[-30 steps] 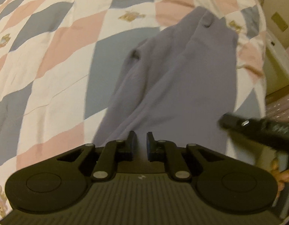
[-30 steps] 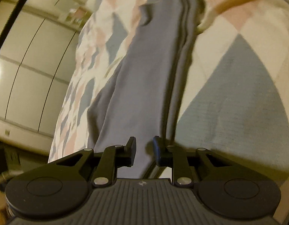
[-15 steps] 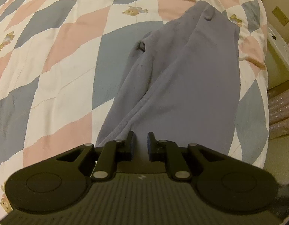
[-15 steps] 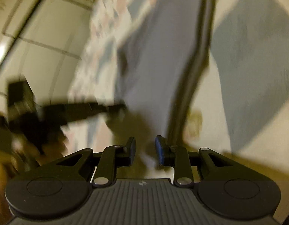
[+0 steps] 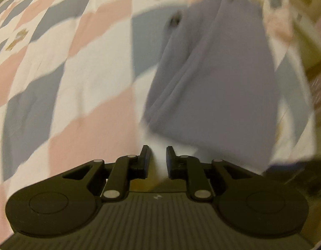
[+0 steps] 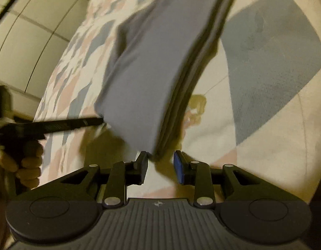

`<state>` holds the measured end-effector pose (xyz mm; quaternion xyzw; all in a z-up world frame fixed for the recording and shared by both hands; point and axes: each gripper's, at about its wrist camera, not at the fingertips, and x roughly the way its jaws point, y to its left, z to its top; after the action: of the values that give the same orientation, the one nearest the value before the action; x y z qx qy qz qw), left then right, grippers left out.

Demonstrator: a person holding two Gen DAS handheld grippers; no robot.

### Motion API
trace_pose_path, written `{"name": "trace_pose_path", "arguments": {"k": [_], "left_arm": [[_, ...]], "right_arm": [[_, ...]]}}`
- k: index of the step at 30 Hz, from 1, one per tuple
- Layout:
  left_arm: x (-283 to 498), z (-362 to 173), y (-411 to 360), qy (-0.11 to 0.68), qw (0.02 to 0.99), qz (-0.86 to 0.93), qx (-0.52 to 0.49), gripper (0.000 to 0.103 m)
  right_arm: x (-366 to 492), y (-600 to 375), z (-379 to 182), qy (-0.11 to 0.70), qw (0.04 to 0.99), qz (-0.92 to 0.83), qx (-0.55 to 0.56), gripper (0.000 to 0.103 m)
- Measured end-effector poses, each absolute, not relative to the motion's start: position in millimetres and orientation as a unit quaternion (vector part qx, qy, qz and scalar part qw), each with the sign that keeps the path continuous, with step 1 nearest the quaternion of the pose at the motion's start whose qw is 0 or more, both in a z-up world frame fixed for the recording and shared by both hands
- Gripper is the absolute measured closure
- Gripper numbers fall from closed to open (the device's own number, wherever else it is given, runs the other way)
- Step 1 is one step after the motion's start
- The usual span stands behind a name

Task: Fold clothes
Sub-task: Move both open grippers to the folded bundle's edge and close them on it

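**Here, one garment, two grippers, both parted**

Plainly, one grey-blue garment (image 5: 212, 79) is seen, laid lengthwise on one quilt (image 5: 66, 73) patterned in pink, grey and cream diamonds. In the right wrist view the garment (image 6: 152, 66) is shown as a long folded strip whose right edge is made up of several stacked layers; how many cannot be counted through the blur. Two grippers are counted. The left gripper (image 5: 156, 160) is held with its fingers parted by a narrow gap, and only pale quilt is seen between them; the near edge of the garment lies just beyond the tips, and nothing is gripped. In the right wrist view the same gripper (image 6: 91, 121) is seen from the side as a dark bar whose tip reaches the left near corner of the garment; whether cloth is touched there cannot be told. One hand (image 6: 25, 162) is seen wrapped around its handle. The right gripper (image 6: 161, 164) is held with its fingers spread wider, a blue pad (image 6: 179, 169) being shown on the right one. The near corner of the folded strip hangs just above the gap, close to the left fingertip, but no cloth is pinched
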<state>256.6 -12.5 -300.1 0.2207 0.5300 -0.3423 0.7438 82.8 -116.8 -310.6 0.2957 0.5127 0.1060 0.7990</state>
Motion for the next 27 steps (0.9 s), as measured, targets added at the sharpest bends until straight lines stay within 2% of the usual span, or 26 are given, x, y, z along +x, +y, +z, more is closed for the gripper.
{"name": "trace_pose_path", "arguments": {"k": [3, 5, 7, 9, 12, 14, 17, 19, 27], "left_arm": [[247.5, -297.2, 2.6, 0.503, 0.751, -0.346, 0.25, 0.088], [235.3, -292.9, 1.9, 0.449, 0.759, -0.36, 0.302, 0.088], [215.4, -295.3, -3.7, 0.36, 0.755, -0.387, 0.388, 0.08], [195.5, -297.7, -9.2, 0.265, 0.739, -0.407, 0.468, 0.074], [169.1, -319.6, -2.8, 0.108, 0.677, -0.436, 0.583, 0.071], [158.0, -337.1, 6.6, 0.026, 0.628, -0.448, 0.635, 0.07], [154.2, -355.7, 18.9, -0.04, 0.587, -0.454, 0.669, 0.07], [155.4, -365.3, 24.1, -0.078, 0.568, -0.455, 0.682, 0.07], [162.7, -398.9, 33.5, -0.203, 0.494, -0.466, 0.706, 0.07]], "right_arm": [[69.2, -108.8, -301.8, 0.511, 0.813, 0.104, 0.259, 0.067], [64.3, -101.7, -295.3, 0.502, 0.829, 0.102, 0.226, 0.064], [57.3, -90.2, -285.8, 0.483, 0.857, 0.099, 0.15, 0.06], [52.8, -64.7, -278.2, 0.458, 0.882, 0.106, 0.016, 0.052], [41.2, -27.8, -282.9, 0.418, 0.884, 0.131, -0.162, 0.049], [34.6, -16.9, -288.8, 0.41, 0.878, 0.14, -0.201, 0.047], [31.9, -0.5, -299.7, 0.394, 0.875, 0.124, -0.252, 0.043], [33.0, 11.1, -308.8, 0.379, 0.868, 0.115, -0.299, 0.031], [49.9, 34.2, -345.2, 0.296, 0.843, 0.1, -0.437, 0.031]]}}
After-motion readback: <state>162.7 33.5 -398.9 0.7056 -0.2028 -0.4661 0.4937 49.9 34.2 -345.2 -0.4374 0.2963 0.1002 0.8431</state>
